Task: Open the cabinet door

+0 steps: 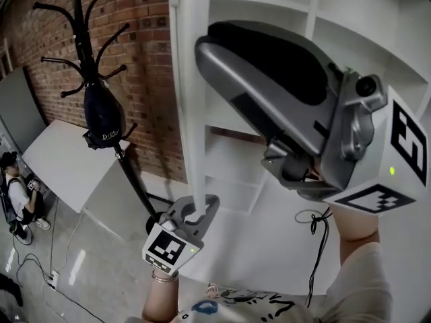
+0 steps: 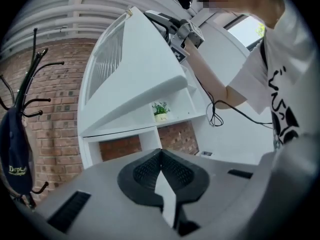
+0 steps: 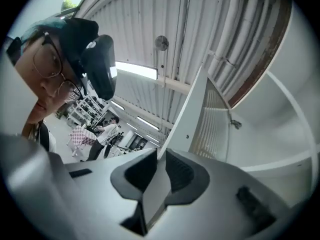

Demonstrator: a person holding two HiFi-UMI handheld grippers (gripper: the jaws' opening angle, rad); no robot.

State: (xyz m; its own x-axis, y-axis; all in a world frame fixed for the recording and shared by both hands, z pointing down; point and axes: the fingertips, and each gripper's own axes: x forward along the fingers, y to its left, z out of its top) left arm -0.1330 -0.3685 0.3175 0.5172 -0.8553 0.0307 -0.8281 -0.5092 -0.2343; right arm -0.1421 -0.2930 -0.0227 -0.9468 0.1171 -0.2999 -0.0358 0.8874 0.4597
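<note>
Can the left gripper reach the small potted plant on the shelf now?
Probably not yet. The left gripper is shut on the cabinet door and would have to let go first. Beyond that, the potted plant stands on an open shelf with nothing in front of it.

I find the door (image 1: 192, 99) swung out edge-on in the middle, dividing the room. To its left, the coat stand (image 1: 91, 52) and its hanging bag (image 1: 103, 116) block the way along the brick wall (image 1: 145, 59); the near floor (image 1: 108, 261) is passable. To its right, the shelves (image 1: 236, 153) stand open-fronted, with a cable (image 1: 314, 222) dangling across the near right.
</note>
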